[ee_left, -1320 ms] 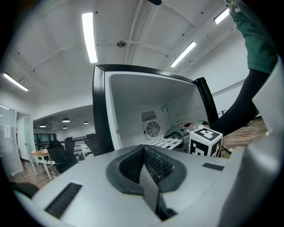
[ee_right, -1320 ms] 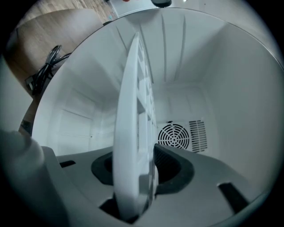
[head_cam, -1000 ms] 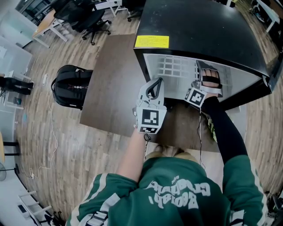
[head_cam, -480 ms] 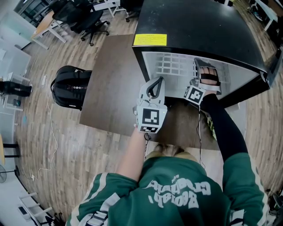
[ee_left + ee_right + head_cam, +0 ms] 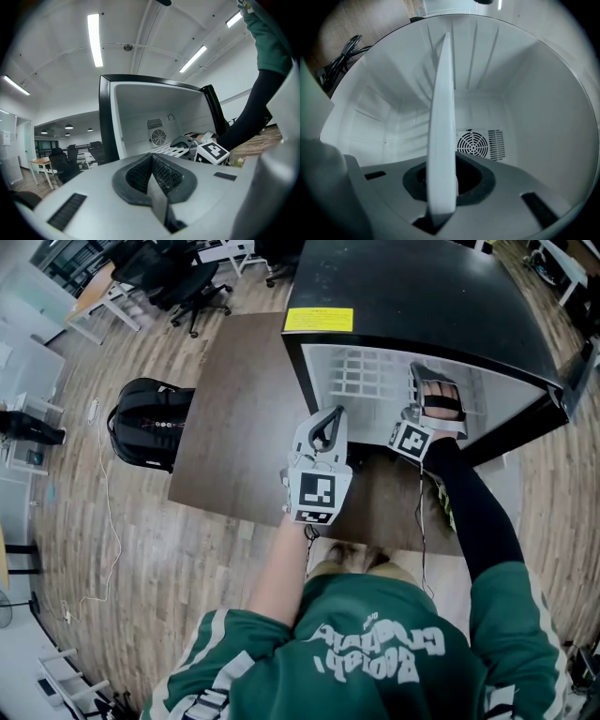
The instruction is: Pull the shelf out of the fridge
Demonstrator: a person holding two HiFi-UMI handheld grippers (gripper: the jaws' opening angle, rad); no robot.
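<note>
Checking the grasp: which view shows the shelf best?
Right gripper view: the shelf runs edge-on between the right tongs, which have just been closing onto it. Head view shows its grid from above; left gripper view, a sliver.

Black backpack (image 5: pixel 150 425) on wood floor (image 5: pixel 122 615), office chairs (image 5: pixel 192 282), ceiling strip lights (image 5: pixel 95 40)

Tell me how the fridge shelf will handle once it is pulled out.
The shelf is an open white grid, so probably light and fairly stiff. Its edge looks thin and smooth, so it may slip or tilt if held at one spot. The right gripper has just been closing its jaws on that edge, which sits between them.
</note>
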